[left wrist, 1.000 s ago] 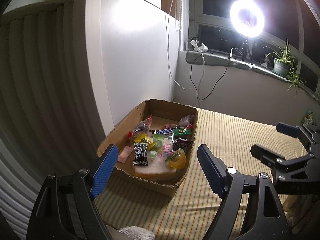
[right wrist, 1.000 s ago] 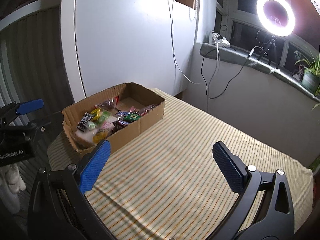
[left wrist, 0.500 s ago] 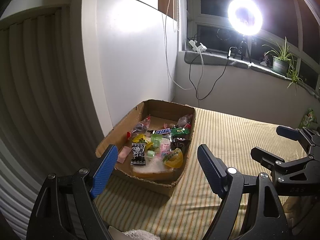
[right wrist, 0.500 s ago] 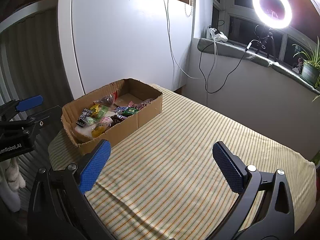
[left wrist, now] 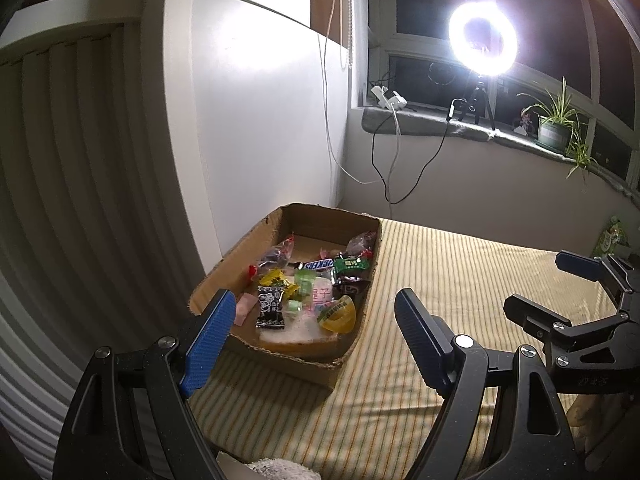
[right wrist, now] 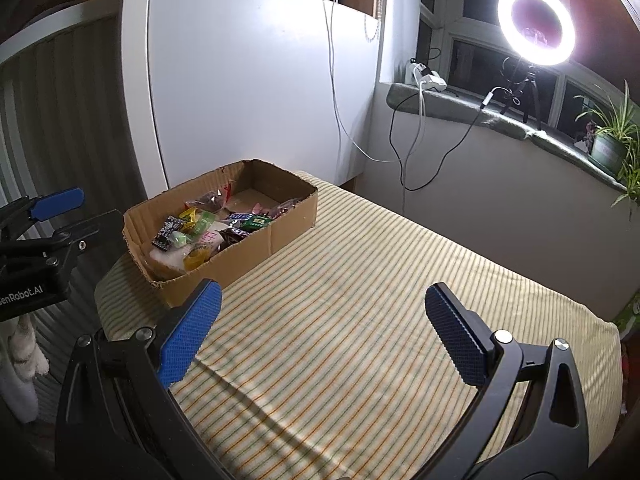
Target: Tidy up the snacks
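Note:
A shallow cardboard box (left wrist: 224,272) (right wrist: 276,232) stands at the table's left end on a striped cloth. It holds several wrapped snacks: a Snickers bar (left wrist: 319,265), a green packet (left wrist: 352,265), a black packet (left wrist: 271,306) and a yellow jelly cup (left wrist: 339,314). My left gripper (left wrist: 316,332) is open and empty, held above the table's near edge in front of the box. My right gripper (right wrist: 324,328) is open and empty over the bare cloth, to the right of the box. Each gripper shows at the edge of the other's view.
A white cabinet (right wrist: 248,80) stands behind the box. A window sill (right wrist: 460,108) carries a ring light (right wrist: 536,24), a power strip with hanging cables, and a potted plant (right wrist: 608,144). A green packet (left wrist: 612,236) lies at the table's far right edge.
Both grippers have drifted slightly back and up, so the box sits a little farther off in both views. Both stay open and empty. The snacks have not moved.

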`<state>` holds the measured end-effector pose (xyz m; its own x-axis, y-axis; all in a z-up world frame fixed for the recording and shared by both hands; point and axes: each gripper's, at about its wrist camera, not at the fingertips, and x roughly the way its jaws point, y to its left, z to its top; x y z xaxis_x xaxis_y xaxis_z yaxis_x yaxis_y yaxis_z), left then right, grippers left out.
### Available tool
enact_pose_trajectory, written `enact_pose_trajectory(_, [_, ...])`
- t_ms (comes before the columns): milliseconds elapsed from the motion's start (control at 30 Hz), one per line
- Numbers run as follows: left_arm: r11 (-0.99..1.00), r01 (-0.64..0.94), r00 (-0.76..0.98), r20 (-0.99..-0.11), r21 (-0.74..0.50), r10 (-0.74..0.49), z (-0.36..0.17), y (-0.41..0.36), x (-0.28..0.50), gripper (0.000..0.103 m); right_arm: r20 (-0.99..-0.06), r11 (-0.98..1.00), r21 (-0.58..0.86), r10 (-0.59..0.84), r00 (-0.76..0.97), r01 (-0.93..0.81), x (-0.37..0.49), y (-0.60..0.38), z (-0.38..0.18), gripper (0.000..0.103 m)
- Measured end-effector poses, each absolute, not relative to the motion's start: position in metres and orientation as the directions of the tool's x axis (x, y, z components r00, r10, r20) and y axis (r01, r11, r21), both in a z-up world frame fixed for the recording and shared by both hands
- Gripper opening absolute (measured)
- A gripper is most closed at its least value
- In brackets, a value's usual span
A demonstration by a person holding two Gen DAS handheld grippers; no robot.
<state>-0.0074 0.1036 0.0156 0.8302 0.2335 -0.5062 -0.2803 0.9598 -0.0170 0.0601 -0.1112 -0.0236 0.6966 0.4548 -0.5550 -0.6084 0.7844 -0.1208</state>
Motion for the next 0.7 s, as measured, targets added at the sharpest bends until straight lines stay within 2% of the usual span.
enact_pose_trajectory(700, [0.959, -0.283, 0.815, -0.528, -0.001, 0.24, 0.006, 0.105, -0.012, 0.082, -0.583, 0.792, -0.086, 0.452, 0.675, -0.605, 0.068, -0.11, -0.043, 0.103])
